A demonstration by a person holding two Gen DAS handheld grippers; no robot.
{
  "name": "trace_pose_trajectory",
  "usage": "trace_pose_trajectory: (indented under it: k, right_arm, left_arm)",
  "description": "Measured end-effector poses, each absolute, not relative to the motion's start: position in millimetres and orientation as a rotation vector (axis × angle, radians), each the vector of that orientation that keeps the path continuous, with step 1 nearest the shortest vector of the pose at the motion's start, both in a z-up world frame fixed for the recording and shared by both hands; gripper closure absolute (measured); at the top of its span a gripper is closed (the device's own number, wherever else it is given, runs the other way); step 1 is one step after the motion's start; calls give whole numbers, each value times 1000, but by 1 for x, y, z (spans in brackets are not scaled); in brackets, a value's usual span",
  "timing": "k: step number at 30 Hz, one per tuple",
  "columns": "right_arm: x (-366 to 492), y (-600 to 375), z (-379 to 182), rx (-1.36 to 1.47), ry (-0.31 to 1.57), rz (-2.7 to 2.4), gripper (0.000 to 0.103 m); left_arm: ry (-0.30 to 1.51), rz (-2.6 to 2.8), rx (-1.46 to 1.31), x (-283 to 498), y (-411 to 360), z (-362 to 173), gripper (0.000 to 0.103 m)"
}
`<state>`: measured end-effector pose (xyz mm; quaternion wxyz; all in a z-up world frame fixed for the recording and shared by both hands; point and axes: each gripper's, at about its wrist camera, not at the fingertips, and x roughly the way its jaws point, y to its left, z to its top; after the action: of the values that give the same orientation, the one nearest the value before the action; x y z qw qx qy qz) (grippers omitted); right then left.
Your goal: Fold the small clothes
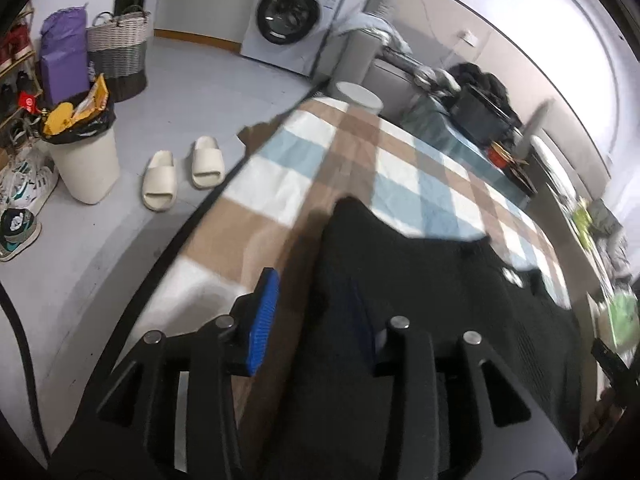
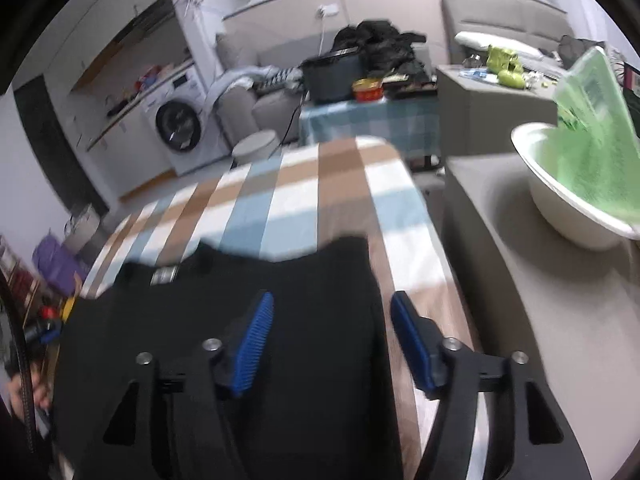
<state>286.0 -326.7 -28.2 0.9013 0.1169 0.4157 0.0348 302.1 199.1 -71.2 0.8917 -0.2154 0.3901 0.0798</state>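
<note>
A black garment (image 1: 420, 280) lies flat on the table under a brown, blue and white checked cloth (image 1: 320, 168). My left gripper (image 1: 314, 316) hovers over the garment's left edge. Its blue pads stand apart; the left pad (image 1: 264, 320) is over bare cloth and the right one is dim against the black fabric. In the right wrist view the garment (image 2: 240, 280) shows a small label (image 2: 163, 276) near its neckline. My right gripper (image 2: 332, 336) is open above the garment's right edge, which runs between the pads without either touching it.
A white bowl (image 2: 568, 208) holding a green bag sits on a grey surface (image 2: 540, 320) right of the table. On the floor to the left are cream slippers (image 1: 180, 172), a full bin (image 1: 80, 152) and a woven basket (image 1: 118, 48). A washing machine (image 1: 296, 12) stands beyond.
</note>
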Motion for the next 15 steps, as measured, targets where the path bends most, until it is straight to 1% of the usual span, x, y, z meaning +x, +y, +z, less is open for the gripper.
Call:
trace_pose_trajectory:
  k: [1,6,8,12,15]
  right_arm:
    - [276,-327,-29,243,877,81,32]
    - [211,-328,-34,205,936,132,31]
    - [185,-330,-38,215,941,121,31]
    - [144,-330,-45,236,950,147,31]
    - [123,-331,-52,288,967,175,31]
  left_arm:
    - [814,157,-444,291,197,-69,66]
    - [821,111,-396,231,178,-60,63]
    - [832,100,-374,207,172,-60,55]
    - [864,82,-304,166,160,-63,55]
    - [886,71,-298,143,154,-65,53]
